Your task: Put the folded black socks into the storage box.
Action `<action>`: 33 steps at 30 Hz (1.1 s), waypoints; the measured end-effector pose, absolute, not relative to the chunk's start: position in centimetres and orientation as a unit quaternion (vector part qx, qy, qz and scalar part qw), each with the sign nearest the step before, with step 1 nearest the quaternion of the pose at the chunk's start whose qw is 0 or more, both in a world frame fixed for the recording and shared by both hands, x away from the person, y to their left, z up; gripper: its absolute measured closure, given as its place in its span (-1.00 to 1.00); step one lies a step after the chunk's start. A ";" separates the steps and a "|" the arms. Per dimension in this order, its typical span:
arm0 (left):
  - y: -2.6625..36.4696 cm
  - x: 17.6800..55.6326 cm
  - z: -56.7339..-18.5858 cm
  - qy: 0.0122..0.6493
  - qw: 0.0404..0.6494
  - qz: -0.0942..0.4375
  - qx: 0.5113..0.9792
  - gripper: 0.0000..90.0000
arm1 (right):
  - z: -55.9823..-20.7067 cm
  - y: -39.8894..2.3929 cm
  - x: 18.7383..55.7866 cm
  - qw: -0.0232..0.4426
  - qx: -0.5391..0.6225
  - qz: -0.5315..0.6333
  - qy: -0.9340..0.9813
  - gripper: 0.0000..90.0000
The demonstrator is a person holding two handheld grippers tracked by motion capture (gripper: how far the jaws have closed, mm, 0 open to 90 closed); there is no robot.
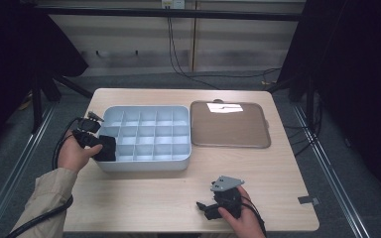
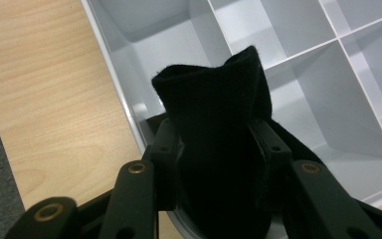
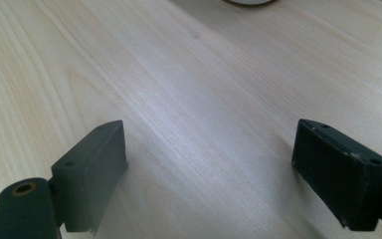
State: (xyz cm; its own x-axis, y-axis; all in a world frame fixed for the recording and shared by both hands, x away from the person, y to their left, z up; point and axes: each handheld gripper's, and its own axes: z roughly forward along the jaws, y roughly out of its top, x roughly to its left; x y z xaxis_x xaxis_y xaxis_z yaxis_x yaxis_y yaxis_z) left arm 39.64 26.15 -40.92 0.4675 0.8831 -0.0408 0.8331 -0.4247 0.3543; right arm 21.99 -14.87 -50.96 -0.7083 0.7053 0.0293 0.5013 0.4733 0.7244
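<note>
- Black cloth (image 2: 214,144), a soft folded piece like a sock or small pouch, sits between the jaws of the left gripper (image 2: 214,149); both pads press on its sides, so the gripper is holding it at a middling width.
- In the left gripper view the cloth stands upright, its top edge rising above the pads, over the near-left corner compartment of the divided tray (image 2: 298,30).
- From the high view the same cloth (image 1: 105,148) shows at the left end of the light grey tray (image 1: 146,166), at its front-left corner cell, with the left gripper (image 1: 100,143) reaching in from the tray's left side and the person's hand (image 1: 72,153) behind it.
- Tray compartments other than that corner look bare in both views; whether the cloth touches the cell floor I cannot tell.
- A brown flat lid or board (image 1: 230,130) lies just beside the tray on its right, with a white paper strip (image 1: 224,107) near its far edge.
- Right gripper (image 3: 209,169) has its jaws set wide apart with nothing between them, low over the bare wooden table (image 3: 189,89).
- In the high view that right gripper (image 1: 203,207) is at the table's near edge, well apart from the tray, with its grey three-cornered plate on top.
</note>
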 end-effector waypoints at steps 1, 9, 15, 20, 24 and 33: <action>26.1 39.6 -40.9 0.513 0.165 0.076 0.839 0.37 | -51.0 -14.9 22.0 0.139 0.355 0.370 0.848 -0.70; 26.1 39.7 -40.4 0.509 0.162 0.085 0.841 0.29 | -51.0 -14.9 22.0 0.139 0.354 0.370 0.848 -0.70; 26.1 39.7 -40.1 0.508 0.164 0.087 0.841 0.28 | -51.0 -14.9 22.0 0.139 0.354 0.370 0.848 -0.70; 26.4 39.8 -39.6 0.512 0.166 0.086 0.838 0.27 | -51.0 -14.9 22.0 0.139 0.354 0.370 0.848 -0.70; 26.5 39.9 -39.1 0.514 0.168 0.088 0.837 0.26 | -51.0 -14.9 22.0 0.139 0.355 0.370 0.848 -0.70; 27.0 39.9 -37.7 0.516 0.169 0.087 0.836 0.30 | -51.0 -14.9 22.0 0.139 0.354 0.370 0.848 -0.70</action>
